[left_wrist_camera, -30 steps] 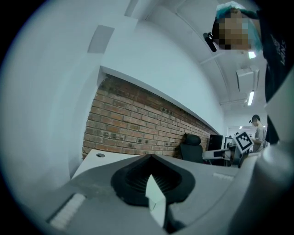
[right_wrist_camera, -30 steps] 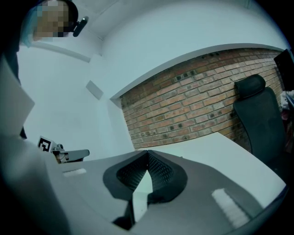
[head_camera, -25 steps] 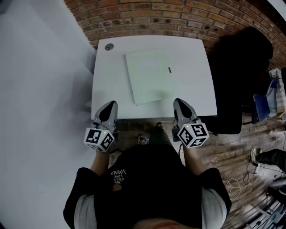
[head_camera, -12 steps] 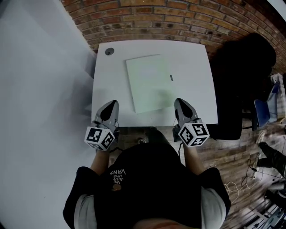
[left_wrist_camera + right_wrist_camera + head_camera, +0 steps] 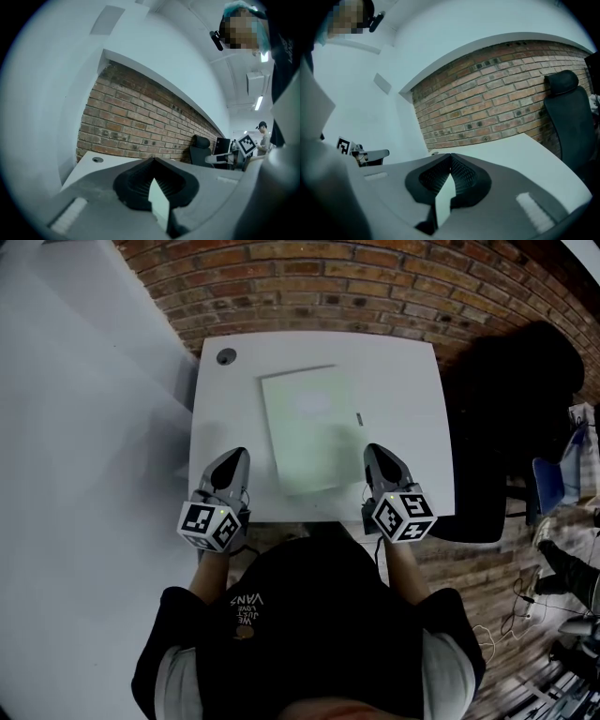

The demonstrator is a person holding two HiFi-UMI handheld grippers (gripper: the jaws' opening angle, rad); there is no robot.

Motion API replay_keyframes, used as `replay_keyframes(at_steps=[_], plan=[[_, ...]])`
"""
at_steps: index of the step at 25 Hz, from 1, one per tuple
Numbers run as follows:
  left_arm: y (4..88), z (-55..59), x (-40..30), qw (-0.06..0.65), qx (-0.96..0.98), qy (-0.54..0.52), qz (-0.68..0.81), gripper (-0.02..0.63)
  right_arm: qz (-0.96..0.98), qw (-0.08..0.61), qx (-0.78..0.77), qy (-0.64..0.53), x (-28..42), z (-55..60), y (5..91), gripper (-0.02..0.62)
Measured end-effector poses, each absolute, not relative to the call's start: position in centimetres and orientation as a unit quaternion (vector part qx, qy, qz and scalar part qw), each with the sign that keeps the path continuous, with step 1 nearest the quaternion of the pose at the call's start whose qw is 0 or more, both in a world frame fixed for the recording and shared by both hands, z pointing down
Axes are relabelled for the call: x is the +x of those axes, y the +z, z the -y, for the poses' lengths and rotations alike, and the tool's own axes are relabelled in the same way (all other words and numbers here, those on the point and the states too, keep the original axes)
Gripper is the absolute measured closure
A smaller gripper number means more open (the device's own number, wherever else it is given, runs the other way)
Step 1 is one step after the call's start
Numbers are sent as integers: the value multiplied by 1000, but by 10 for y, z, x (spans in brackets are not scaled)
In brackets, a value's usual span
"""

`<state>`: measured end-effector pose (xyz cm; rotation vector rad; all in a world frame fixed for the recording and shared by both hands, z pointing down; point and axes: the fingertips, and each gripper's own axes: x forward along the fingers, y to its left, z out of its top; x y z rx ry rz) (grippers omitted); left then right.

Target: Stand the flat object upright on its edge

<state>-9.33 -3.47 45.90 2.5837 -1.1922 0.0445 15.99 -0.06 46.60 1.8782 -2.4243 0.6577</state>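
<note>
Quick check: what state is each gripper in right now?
Left gripper: shut, holding nothing.
Right gripper: shut, holding nothing.

Person wears a black top with small pale print that reads upside down from the head view. White sleeves show at both shoulders. Left gripper and right gripper have the same build: a grey moulded shell tapering to a rounded nose. Each carries a cube with black-and-white square markers and a small green light on its top face. The jaws are lined with black ribbed pads, and a pale rough strip sits on the shell's flank.
</note>
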Motion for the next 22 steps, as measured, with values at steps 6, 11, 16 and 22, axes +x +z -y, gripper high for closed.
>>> replay_keyframes(at_steps=[6,11,16,22], plan=[[468,54,-92,156,893,31,420,607,768,19,601,220,170,25,477,592],[475,67,-84,162,892,36,421,607,765,32,602,226,180,43,486,592],[490,77,-75,179,887,54,422,607,768,53,592,240,186,59,498,538],[506,85,-68,203,881,73,422,606,769,75,579,260,190,75,513,491]])
